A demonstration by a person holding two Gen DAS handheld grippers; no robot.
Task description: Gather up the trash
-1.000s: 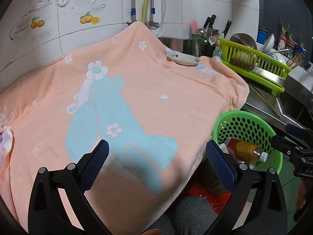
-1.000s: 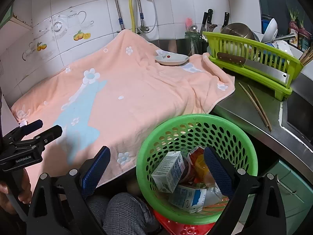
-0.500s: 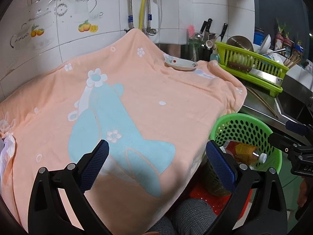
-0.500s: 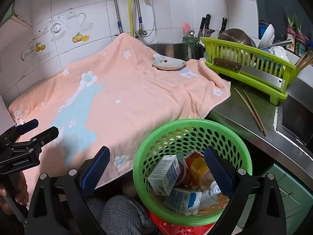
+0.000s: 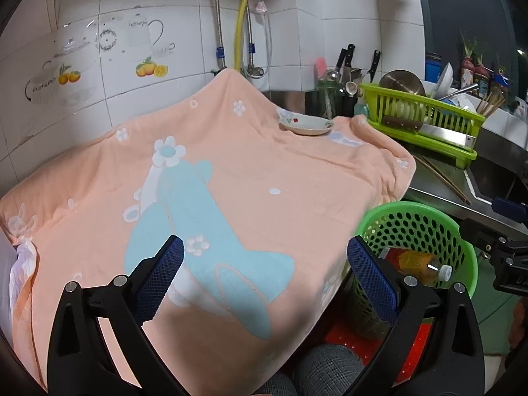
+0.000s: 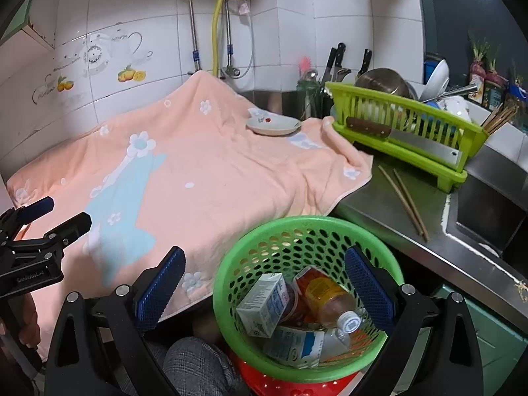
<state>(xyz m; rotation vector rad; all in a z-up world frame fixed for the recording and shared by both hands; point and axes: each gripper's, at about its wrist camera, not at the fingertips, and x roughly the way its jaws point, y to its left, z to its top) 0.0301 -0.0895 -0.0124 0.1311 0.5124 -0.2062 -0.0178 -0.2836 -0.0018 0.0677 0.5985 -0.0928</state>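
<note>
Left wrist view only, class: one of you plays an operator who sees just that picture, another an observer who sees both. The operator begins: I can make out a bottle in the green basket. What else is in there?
Observer: A small white carton lies beside the bottle in the green basket.
Operator: Is there anything beneath those two?
Observer: Yes, a second carton, white and blue, lies flat under them.
Operator: I see only the tips of the right gripper. Is it carrying anything?
Observer: No. The right gripper is open over the basket with nothing between its pads.
</note>
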